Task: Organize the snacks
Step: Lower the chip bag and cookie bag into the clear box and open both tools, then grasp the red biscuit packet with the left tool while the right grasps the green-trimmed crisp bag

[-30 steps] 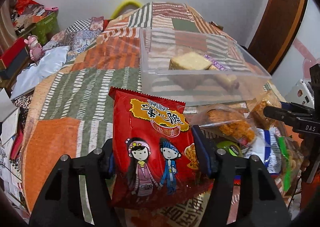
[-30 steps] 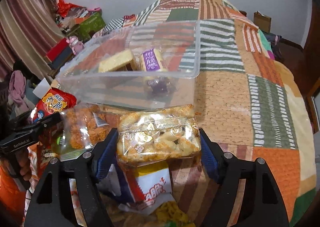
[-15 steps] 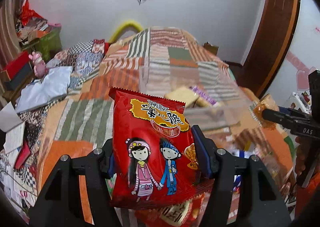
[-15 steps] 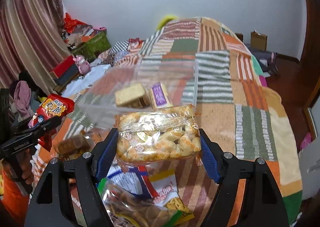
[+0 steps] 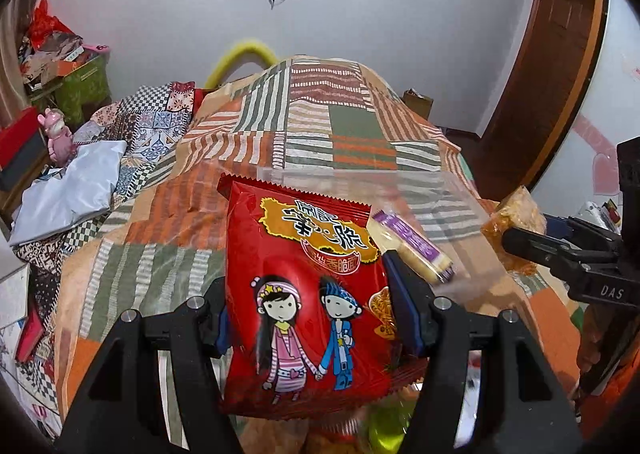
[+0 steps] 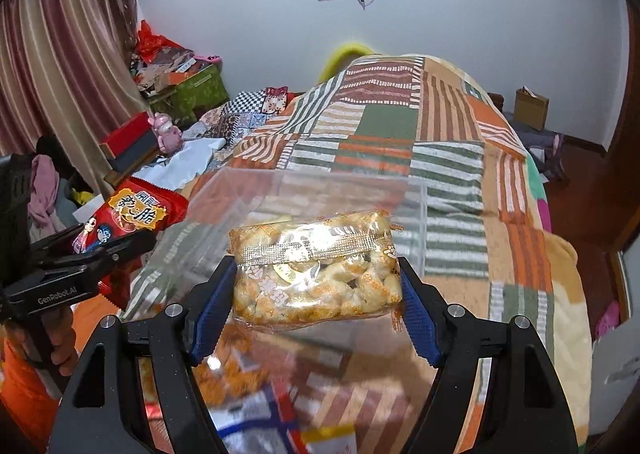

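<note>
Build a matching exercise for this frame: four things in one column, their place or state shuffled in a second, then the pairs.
Things
1. red snack bag
2. clear bag of puffed snacks
3. purple-labelled bar
4. clear plastic bin

Place or state
A. lying inside the bin
B. clamped in the left tool
C. resting on the patchwork bedspread
D. clamped in the right tool

Pairs: 1-B, 2-D, 3-A, 4-C

Red snack bag and clear puff bag raised higher above bin.
</note>
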Motion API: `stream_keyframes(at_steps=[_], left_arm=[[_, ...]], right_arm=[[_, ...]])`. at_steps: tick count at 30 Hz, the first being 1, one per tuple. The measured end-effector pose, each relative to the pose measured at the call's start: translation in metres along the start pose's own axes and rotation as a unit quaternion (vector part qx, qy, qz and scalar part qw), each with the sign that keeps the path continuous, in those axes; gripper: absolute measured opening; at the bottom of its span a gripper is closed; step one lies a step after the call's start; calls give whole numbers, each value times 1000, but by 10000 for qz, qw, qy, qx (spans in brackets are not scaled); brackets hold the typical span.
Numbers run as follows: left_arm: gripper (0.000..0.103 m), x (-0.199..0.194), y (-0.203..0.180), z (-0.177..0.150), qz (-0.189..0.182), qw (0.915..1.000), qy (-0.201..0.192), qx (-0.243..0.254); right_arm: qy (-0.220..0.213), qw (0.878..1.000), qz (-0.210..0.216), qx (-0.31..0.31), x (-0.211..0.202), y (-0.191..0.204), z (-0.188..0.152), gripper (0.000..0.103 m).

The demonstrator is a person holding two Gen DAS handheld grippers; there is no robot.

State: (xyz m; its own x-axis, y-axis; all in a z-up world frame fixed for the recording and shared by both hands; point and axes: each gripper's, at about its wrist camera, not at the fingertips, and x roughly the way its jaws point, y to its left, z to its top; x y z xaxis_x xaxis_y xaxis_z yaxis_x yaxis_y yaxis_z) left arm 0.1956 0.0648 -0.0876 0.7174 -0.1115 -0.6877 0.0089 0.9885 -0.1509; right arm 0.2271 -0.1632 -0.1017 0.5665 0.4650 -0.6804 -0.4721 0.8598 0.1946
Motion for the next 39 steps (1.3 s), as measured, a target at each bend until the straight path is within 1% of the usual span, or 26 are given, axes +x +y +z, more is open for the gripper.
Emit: stream_keyframes(at_steps=[7,15,22,25,28,34,36,39], left_arm=[[63,33,-1,14,33,9999,112,81],[63,58,-11,7,162,9991,263,279],[63,71,-8,7,197,9988,372,235],[65,71,-10,8,232,9985,413,273],[67,69,-12,7,209,9983,486,238],[68,52,-12,5,145,9986,482,156],[68,43,-13,4,156,9988,425,169],[73,22,-15,0,215,9991,276,235]], right_arm=[[271,9996,-18,-85,33,-2,9,73],[572,9981,-47,-212,60,4,4,73],[811,9965,-46,-200,73,3,0,74],[894,9957,-104,-221,74,4,-1,75],[941,9953,-69,-236,71,5,-3,76],[761,9968,-99,-243,52,4,-1,79],[703,9972,-131,-237,45,4,-1,79],[590,9979,-138,-216,30,4,-1,79]])
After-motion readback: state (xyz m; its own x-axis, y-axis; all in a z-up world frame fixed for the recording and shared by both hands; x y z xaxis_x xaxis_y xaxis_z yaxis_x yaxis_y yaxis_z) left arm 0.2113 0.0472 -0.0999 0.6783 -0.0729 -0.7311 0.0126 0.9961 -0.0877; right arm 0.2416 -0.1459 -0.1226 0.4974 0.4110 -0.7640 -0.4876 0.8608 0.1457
